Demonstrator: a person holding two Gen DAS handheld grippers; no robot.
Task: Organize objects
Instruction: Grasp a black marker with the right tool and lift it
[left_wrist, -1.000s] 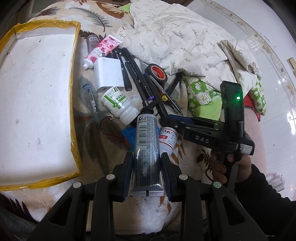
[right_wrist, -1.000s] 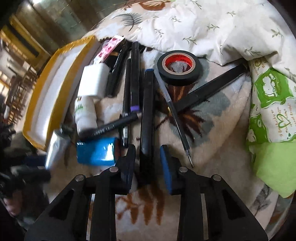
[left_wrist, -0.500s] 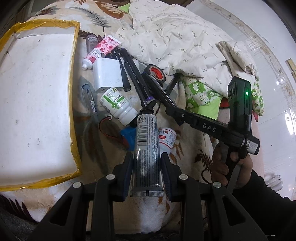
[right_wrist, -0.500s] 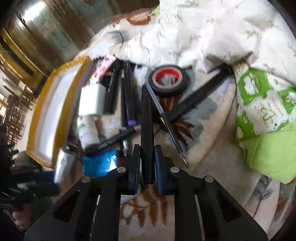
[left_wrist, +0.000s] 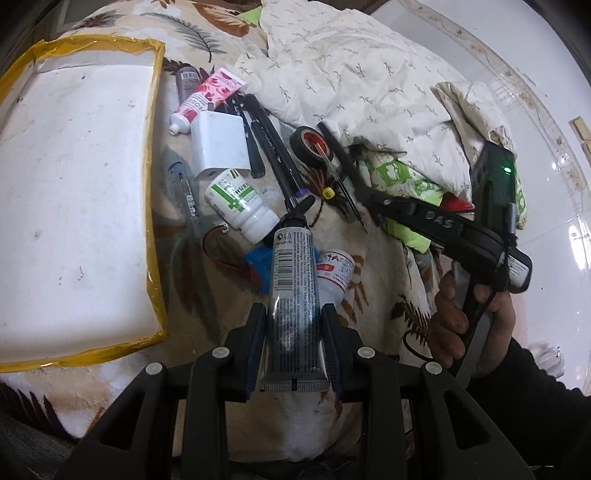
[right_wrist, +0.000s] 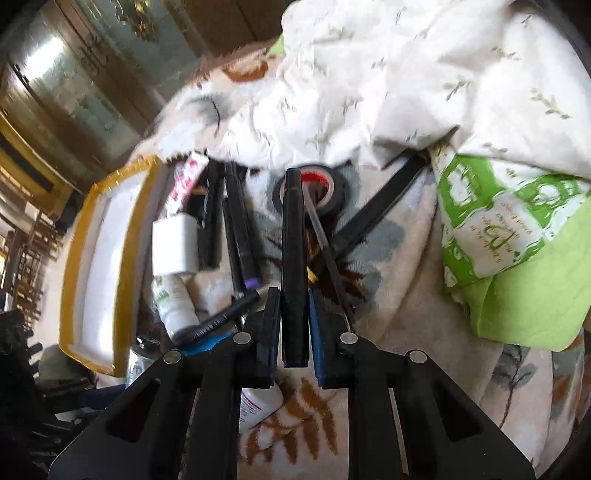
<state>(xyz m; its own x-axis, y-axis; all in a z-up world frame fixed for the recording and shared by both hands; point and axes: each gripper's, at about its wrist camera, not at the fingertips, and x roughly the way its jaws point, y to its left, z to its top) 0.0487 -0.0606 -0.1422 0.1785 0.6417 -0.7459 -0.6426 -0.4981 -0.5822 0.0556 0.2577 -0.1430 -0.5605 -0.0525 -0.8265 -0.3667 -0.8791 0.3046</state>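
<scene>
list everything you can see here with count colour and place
tray: 1, white with yellow rim, left on the blanket
grey tube: 1, silver, in left gripper
black marker: 1, black, in right gripper
tape roll: 1, black, red core, mid pile
pink tube: 1, pink, beside tray
charger: 1, white, below pink tube
bottles: 2, white, near grey tube
left gripper: black, shut on grey tube
right gripper: black, shut on black marker

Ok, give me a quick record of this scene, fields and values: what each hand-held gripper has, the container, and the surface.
left hand-held gripper: shut on silver tube
right hand-held gripper: shut on black marker
container: white tray with yellow rim, nothing in it
surface: leaf-print blanket
loose items: black tape roll, white bottle with green label, white charger
</scene>
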